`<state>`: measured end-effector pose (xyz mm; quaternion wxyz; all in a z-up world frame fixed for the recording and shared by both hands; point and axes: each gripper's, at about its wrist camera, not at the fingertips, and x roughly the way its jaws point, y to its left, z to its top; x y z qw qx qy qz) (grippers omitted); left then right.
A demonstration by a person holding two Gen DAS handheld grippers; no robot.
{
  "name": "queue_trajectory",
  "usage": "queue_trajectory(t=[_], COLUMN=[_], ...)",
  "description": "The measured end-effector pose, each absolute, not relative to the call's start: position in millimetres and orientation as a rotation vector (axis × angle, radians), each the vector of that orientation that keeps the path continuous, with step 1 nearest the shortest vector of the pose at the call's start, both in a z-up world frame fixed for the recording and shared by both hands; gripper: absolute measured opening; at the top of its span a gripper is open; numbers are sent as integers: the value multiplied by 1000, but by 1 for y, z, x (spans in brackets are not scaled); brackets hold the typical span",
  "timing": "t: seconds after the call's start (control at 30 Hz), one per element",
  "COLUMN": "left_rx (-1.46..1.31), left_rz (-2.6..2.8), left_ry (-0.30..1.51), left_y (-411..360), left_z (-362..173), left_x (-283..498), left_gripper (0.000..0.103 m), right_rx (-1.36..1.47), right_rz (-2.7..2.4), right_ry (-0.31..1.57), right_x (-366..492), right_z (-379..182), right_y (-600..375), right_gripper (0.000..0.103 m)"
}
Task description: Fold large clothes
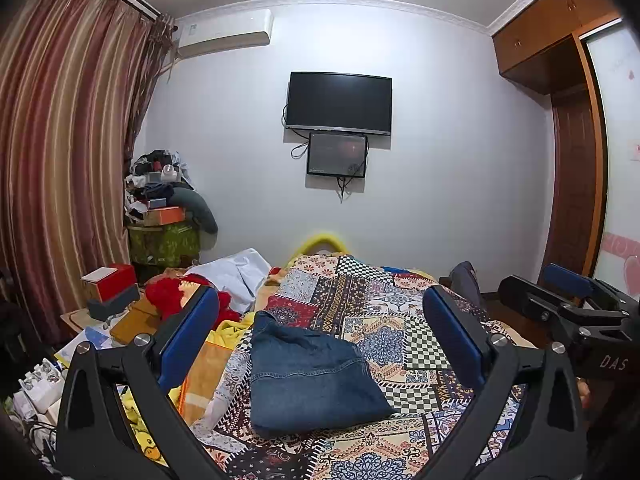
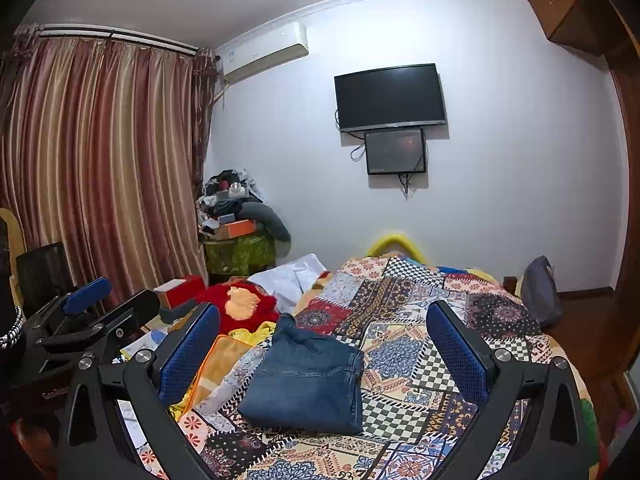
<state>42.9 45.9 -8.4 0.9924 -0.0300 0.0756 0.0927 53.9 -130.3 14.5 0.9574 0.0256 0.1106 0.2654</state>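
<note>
A pair of blue jeans (image 1: 308,376) lies folded into a compact bundle on the patchwork bedspread (image 1: 400,320). It also shows in the right wrist view (image 2: 308,380). My left gripper (image 1: 320,320) is open and empty, held above the bed with the jeans between and beyond its blue pads (image 1: 196,332). My right gripper (image 2: 324,340) is open and empty too, raised over the jeans. The right gripper shows at the right edge of the left wrist view (image 1: 568,296); the left gripper shows at the left in the right wrist view (image 2: 88,304).
A red plush toy (image 2: 240,304), yellow blanket (image 1: 208,368) and white cloth (image 1: 236,276) lie at the bed's left side. Boxes clutter a side table (image 1: 116,304). A grey bag (image 2: 540,292) stands at the bed's right. Curtains hang left, a TV (image 1: 340,104) on the wall.
</note>
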Motion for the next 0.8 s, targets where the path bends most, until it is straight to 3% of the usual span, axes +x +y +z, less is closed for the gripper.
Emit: queue_trajectory(t=[0.8], left_rx=[-72], left_rz=[143], left_ry=[167], left_y=[47], left_z=[-7], left_x=[41], left_gripper=[103], right_rx=[55], right_rz=[527], right_ry=[223], right_x=[55], right_z=[11], right_y=[-130], right_gripper=[103])
